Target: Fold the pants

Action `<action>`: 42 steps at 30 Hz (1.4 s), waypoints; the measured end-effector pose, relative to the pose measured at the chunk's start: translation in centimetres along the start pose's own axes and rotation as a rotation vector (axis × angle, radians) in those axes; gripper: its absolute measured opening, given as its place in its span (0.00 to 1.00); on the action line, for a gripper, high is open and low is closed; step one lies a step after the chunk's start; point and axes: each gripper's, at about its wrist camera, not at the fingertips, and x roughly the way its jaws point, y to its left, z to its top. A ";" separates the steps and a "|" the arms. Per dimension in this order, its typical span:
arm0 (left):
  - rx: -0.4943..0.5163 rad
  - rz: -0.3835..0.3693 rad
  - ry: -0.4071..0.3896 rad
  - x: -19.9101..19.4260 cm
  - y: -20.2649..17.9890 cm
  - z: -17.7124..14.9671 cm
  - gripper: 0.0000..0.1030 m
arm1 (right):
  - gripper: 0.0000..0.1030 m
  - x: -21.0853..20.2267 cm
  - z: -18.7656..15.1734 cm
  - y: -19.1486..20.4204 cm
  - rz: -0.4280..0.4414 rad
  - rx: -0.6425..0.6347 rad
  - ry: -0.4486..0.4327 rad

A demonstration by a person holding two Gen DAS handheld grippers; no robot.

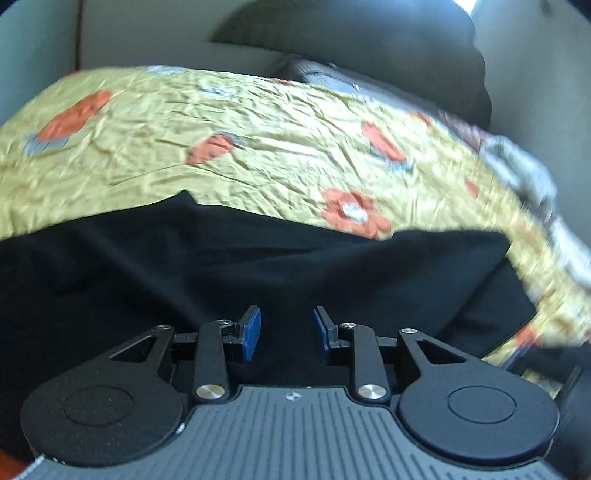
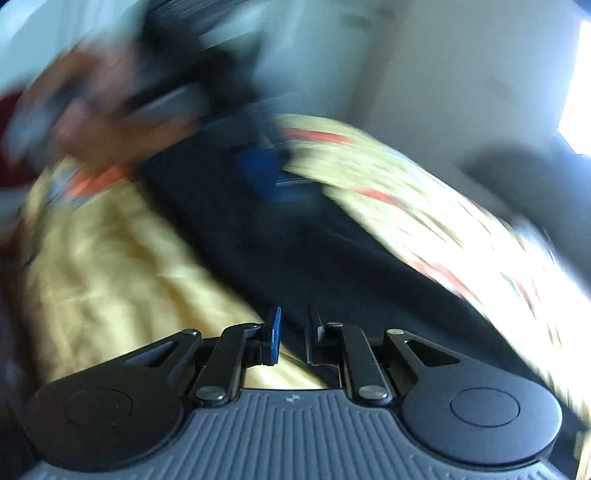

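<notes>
1. Left gripper (image 1: 286, 334): the blue pads (image 1: 251, 332) stand apart with nothing between them; only the black pants (image 1: 258, 266) show through the gap, lying below. I judge it has let go and hangs free over the cloth.
2. Right gripper (image 2: 293, 339): a narrow gap shows between its fingers, and no cloth is pinched there. It sits over the line where the pants (image 2: 295, 240) meet the sheet (image 2: 122, 266), probably because that edge was its hold.
3. The pants lie spread on the yellow flowered sheet (image 1: 258, 147). In the left view they fill the lower half, with an uneven far edge and soft creases; in the right view they run as a dark band away from the gripper.
4. The right view is heavily blurred. Up and left, a hand (image 2: 99, 122) and dark gear with a blue patch (image 2: 266, 173) seem to be the other gripper, but I cannot tell its pose from this view.
5. Beyond the sheet, a dark rounded shape (image 1: 369, 48) stands against a pale wall (image 1: 147, 33).
6. Judgement: a fold looks laid, both grippers free; how many folds remain I cannot tell.
</notes>
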 end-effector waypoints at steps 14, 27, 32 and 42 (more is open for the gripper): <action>0.280 0.055 0.045 2.6 -5.3 -4.2 0.49 | 0.34 -0.2 -12.3 -23.8 -0.107 1.200 -0.121; 0.247 0.003 0.058 3.2 -5.3 -4.0 0.53 | 0.44 7.6 -4.3 -29.8 -0.121 0.960 -0.023; 0.205 -0.042 0.070 3.1 -5.1 -3.4 0.54 | 0.45 6.5 -3.5 -29.7 -0.243 0.906 -0.083; 0.203 -0.149 0.076 3.5 -7.9 -2.8 0.54 | 0.52 3.3 -8.6 -32.0 -0.195 1.180 -0.175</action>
